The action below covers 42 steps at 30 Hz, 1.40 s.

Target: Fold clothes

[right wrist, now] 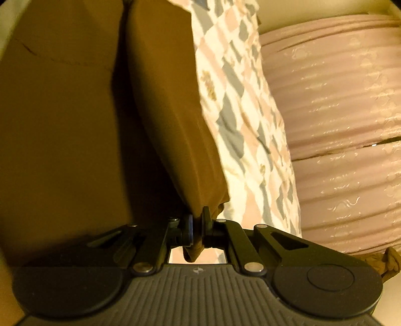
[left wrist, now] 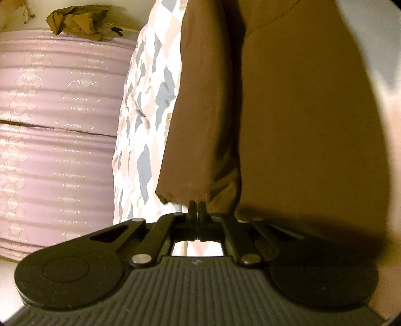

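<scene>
A brown garment (left wrist: 288, 112) fills most of the left wrist view, one folded edge running down to my left gripper (left wrist: 197, 205), whose fingers are shut on its lower hem. In the right wrist view the same brown garment (right wrist: 170, 112) hangs in a fold that ends between the pads of my right gripper (right wrist: 196, 220), shut on the cloth with a tail poking out below. The garment's far end is out of frame in both views.
A checked sheet in white, pink and grey (left wrist: 147, 105) (right wrist: 245, 125) lies under the garment. Beside it stands a pink quilted mattress side (left wrist: 57, 138) (right wrist: 345, 125). Another crumpled brown garment (left wrist: 77, 22) lies at the far edge, also seen as a brown bundle (right wrist: 386, 263).
</scene>
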Tool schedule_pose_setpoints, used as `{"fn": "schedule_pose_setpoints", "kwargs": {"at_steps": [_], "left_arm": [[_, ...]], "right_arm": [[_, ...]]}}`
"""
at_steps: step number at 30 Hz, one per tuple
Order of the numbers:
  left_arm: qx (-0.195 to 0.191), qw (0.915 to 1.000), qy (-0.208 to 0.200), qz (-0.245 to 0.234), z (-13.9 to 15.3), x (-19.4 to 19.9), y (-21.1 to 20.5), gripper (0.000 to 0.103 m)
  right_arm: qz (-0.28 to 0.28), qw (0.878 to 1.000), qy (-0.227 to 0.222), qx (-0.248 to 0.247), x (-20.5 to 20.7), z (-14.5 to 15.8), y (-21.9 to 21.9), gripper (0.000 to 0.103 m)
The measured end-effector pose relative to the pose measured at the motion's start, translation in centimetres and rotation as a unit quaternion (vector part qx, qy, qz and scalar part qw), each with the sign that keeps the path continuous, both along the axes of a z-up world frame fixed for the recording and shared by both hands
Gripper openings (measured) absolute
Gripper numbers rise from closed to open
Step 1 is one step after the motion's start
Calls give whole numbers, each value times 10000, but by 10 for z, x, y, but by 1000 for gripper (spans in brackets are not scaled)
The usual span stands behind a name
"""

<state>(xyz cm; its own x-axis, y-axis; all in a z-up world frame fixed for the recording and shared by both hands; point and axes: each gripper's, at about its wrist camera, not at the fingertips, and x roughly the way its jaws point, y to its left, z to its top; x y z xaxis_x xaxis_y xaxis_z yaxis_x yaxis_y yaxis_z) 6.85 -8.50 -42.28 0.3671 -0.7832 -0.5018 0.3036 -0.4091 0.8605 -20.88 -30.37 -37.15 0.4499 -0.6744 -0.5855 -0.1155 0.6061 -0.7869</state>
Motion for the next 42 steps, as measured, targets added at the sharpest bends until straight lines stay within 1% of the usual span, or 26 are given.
{"fn": "schedule_pose_setpoints", "kwargs": {"at_steps": [2, 4, 5, 6, 7, 8, 9, 10, 11, 12, 13, 14, 15, 16, 17, 18, 19, 21, 24, 26, 29, 31, 33, 36, 39, 42], "left_arm": [[-48, 9999, 50, 79, 5, -11, 17, 1], [-114, 9998, 100, 158, 1, -21, 24, 8], [-152, 9997, 93, 176, -2, -26, 25, 16], [-206, 9997, 8, 129, -8, -28, 21, 26], [-239, 9997, -51, 53, -14, -29, 16, 29], [-194, 9998, -72, -4, -21, -29, 11, 34], [-155, 9998, -145, -42, -28, -27, 5, 36], [-116, 9997, -218, -80, -35, -26, 0, 36], [-86, 9995, -273, -120, -40, -24, -5, 36], [-88, 9995, -265, -159, -43, -24, -9, 36], [-101, 9996, -201, -175, -43, -24, -12, 37], [-80, 9997, -113, -180, -44, -23, -15, 38], [-48, 9998, -61, -182, -46, -23, -17, 37], [13, 9998, -96, -180, -49, -23, -18, 35], [74, 9997, -126, -174, -53, -22, -18, 27], [129, 9997, -154, -162, -55, -19, -19, 17], [168, 9995, -206, -171, -55, -18, -16, 11], [171, 9995, -185, -199, -45, -19, -13, 8], [-14, 9997, -122, -190, -19, -22, -7, 7], [-95, 9997, -97, -198, -4, -30, 6, 7], [-52, 9998, 18, -167, 7, -47, 30, 8], [87, 9999, 56, -108, -1, -60, 48, 8], [221, 9997, 23, -48, -17, -70, 61, 8], [247, 9996, 85, 122, -31, -79, 71, 8], [150, 9993, 240, 240, -22, -85, 79, 8], [136, 9990, 323, 271, -14, -88, 81, 8]], "right_arm": [[14, 10000, 11, 97, -6, 0, 8, 3], [14, 9998, 99, 199, -7, -8, 14, 3], [34, 9997, 179, 155, -4, -15, 16, 3], [21, 9997, 218, 130, -1, -20, 15, 4], [0, 9996, 246, 113, 2, -24, 15, 4], [-40, 9996, 238, 118, 5, -26, 13, 5], [-86, 9996, 222, 128, 7, -28, 12, 12], [-123, 9997, 194, 105, 7, -28, 11, 18], [-149, 9998, 145, 66, 8, -29, 10, 27], [-157, 9998, 128, 53, 7, -30, 12, 33], [-162, 9998, 119, 46, 6, -30, 14, 34], [-167, 9998, 110, 38, 5, -30, 16, 39], [-172, 9998, 102, 31, 4, -31, 18, 40], [-132, 9998, 125, 33, 3, -31, 19, 40], [-82, 9998, 156, 38, 2, -32, 19, 35], [-32, 9998, 187, 43, 2, -33, 19, 14], [18, 9998, 217, 47, 1, -33, 20, 2], [87, 9998, 198, 30, -1, -29, 20, 3], [119, 9999, 22, -38, -9, -10, 22, 3], [133, 9999, -39, -50, -17, 4, 29, 3], [200, 9998, 98, -13, -33, 7, 47, 3], [223, 9996, 189, 58, -41, 3, 57, 3], [209, 9995, 216, 72, -44, -1, 60, 3], [189, 9994, 258, 94, -48, -7, 65, 3], [168, 9993, 299, 116, -52, -14, 70, 3], [148, 9992, 340, 137, -56, -20, 75, 3]]}}
